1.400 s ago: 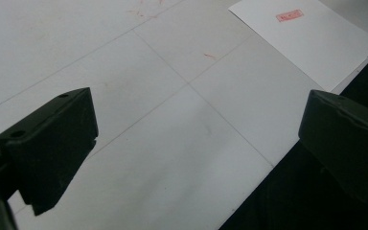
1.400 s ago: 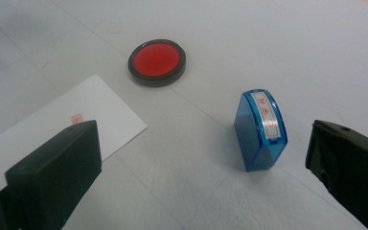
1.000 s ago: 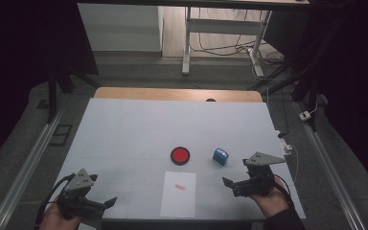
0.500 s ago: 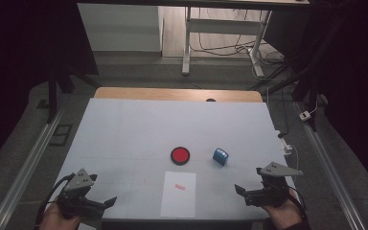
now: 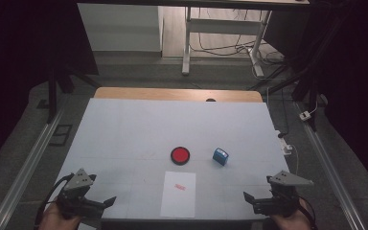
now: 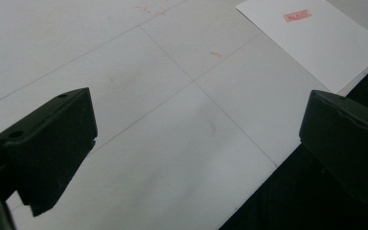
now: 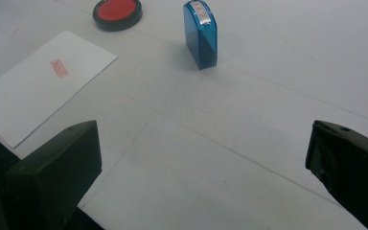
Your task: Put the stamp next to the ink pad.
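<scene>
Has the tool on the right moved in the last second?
Yes. The right tool has drawn back from the blue stamp toward the table's near right corner, jaws open.

- The far half of the table (image 5: 124, 124) lies bare, open to either gripper.
- Mid-table stand a red ink pad (image 5: 180, 155) and a blue stamp (image 5: 220, 156), apart, with a gap between them.
- A paper sheet (image 5: 178, 194) lies flat at the near edge, between both near corners.

Light: dim room, table (image 5: 124, 129) evenly lit from above.
Shadows: soft, faint.
Focus: near jaws blurred; high view grainy.
</scene>
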`<action>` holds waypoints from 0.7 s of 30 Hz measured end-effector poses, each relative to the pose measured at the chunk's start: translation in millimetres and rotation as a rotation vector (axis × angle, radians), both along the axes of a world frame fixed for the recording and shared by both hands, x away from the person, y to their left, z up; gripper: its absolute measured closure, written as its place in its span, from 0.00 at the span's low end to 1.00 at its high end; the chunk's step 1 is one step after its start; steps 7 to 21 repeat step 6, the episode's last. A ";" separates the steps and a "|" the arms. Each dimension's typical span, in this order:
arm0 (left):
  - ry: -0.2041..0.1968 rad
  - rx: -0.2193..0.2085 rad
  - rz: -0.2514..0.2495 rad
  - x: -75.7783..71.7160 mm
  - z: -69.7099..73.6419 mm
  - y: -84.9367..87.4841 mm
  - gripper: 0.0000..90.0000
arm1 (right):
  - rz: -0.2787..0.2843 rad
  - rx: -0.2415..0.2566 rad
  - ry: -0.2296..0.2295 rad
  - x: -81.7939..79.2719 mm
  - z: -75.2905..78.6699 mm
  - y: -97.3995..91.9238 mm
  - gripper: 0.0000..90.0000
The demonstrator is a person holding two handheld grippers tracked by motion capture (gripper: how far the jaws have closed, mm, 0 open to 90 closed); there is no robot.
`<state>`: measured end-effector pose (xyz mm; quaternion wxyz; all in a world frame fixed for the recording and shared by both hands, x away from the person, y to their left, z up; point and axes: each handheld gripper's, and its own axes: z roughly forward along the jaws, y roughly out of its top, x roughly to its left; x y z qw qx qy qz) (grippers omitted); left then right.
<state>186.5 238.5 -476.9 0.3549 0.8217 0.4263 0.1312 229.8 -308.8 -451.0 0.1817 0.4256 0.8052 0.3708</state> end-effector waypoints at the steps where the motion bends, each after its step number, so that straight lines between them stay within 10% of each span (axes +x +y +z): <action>1: 0.001 0.000 0.000 0.1 0.0 0.0 0.00 | -0.001 0.001 0.002 -0.9 0.0 -0.6 0.00; 21: 0.004 0.000 0.001 1.3 0.2 -0.9 0.00 | -0.003 -0.008 0.008 -2.4 -0.4 -1.8 0.00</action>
